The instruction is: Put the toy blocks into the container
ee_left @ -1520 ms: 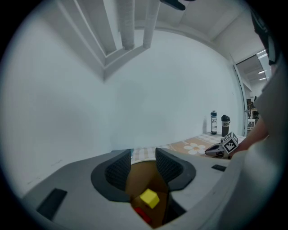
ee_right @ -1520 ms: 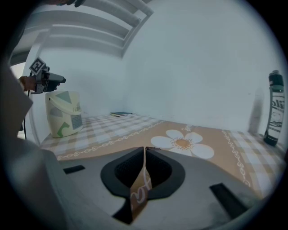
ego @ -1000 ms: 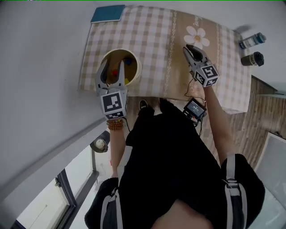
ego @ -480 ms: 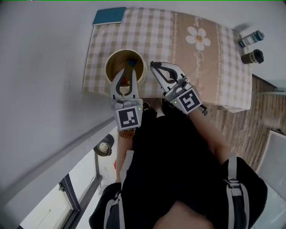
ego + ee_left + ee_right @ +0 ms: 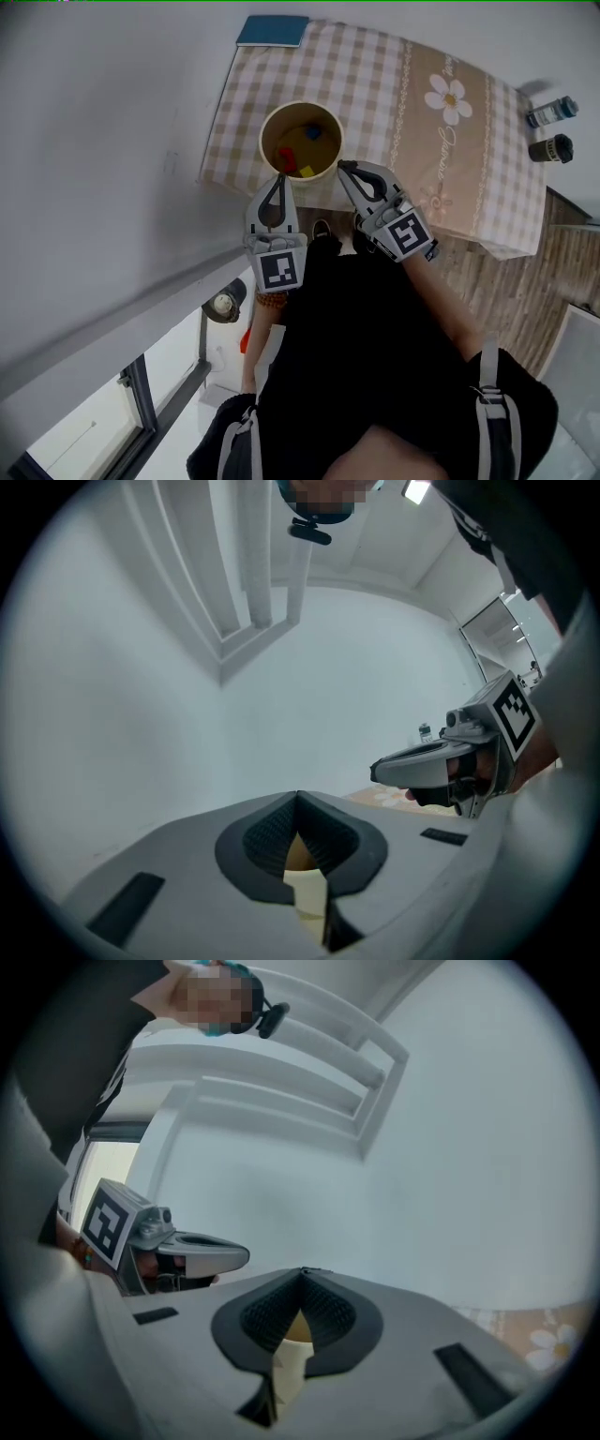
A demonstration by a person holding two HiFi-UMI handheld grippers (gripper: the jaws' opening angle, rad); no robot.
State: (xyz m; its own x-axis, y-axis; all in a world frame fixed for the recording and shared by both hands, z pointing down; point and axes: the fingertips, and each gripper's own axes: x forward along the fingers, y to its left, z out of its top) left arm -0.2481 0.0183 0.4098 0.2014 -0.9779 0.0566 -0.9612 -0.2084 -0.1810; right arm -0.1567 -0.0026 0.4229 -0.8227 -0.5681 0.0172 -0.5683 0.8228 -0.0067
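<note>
With the bare wall (image 5: 103,141) close on the left, the left gripper (image 5: 279,178), jaws just drawn together on nothing, points at the container (image 5: 266,141) holding the toy blocks (image 5: 292,161) by the near-left edge of the table (image 5: 375,84), the right gripper (image 5: 345,170) clenched empty just beside it, open cloth beyond.

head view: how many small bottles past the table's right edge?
2. A pale bottle with a blue band is the farther from the person; a dark bottle is just nearer, beside it. Both are off the table. More may be out of frame.
</note>
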